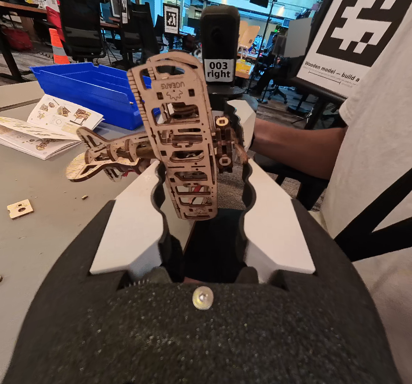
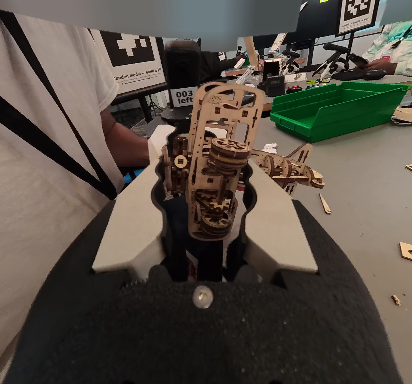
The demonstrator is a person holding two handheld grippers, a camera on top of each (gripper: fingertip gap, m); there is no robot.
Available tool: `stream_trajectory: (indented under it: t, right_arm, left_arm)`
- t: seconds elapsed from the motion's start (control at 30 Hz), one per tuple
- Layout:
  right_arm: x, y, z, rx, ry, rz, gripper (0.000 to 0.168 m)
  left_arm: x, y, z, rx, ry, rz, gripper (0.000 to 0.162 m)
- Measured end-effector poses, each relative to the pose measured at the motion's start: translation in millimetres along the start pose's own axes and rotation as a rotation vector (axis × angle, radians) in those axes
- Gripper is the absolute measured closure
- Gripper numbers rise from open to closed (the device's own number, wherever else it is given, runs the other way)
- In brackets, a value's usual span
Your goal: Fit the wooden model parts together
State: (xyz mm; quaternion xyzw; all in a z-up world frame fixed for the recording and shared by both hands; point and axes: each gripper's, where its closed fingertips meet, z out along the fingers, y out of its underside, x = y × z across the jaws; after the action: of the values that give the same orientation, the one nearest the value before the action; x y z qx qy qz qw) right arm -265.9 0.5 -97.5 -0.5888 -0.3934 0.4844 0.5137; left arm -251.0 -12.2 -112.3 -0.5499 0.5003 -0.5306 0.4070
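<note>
A wooden biplane model (image 1: 178,127) hangs in the air between my two grippers, which face each other. In the left wrist view its top wing faces me and its tail (image 1: 89,154) points left. My left gripper (image 1: 201,165) has its fingertips (image 1: 147,172) against the wing's rear edge and the nose, jaws wide. In the right wrist view the model (image 2: 214,172) shows its underside with the wheels (image 2: 229,150). My right gripper (image 2: 204,168) pinches it between the engine nose and the wheel stack.
A blue bin (image 1: 93,87) and an open instruction booklet (image 1: 44,132) lie at the left. A small wooden offcut (image 1: 20,208) lies on the grey table (image 1: 44,239). A green bin (image 2: 334,110) and loose wooden scraps (image 2: 324,203) lie at the right. A person's forearm (image 1: 296,145) is close. Left and right tips are no more than a few centimetres apart.
</note>
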Motion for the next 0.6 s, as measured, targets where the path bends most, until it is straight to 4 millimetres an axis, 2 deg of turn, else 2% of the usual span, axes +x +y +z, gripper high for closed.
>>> stream_trajectory:
  t: [0.17,0.3,0.6]
  right_arm:
    - [0.3,1.0,-0.6,-0.008,0.002,0.004,0.100]
    - [-0.3,1.3,-0.4,-0.013,0.004,0.004,0.100]
    - [-0.5,-0.1,-0.6,-0.011,0.003,0.028,0.099]
  left_arm:
    - [5.6,-1.1,-1.1,0.015,0.056,-0.040,0.084]
    - [3.4,-4.0,-4.5,0.037,0.086,-0.114,0.093]
    - [3.6,-10.6,-9.5,0.086,0.139,-0.188,0.096]
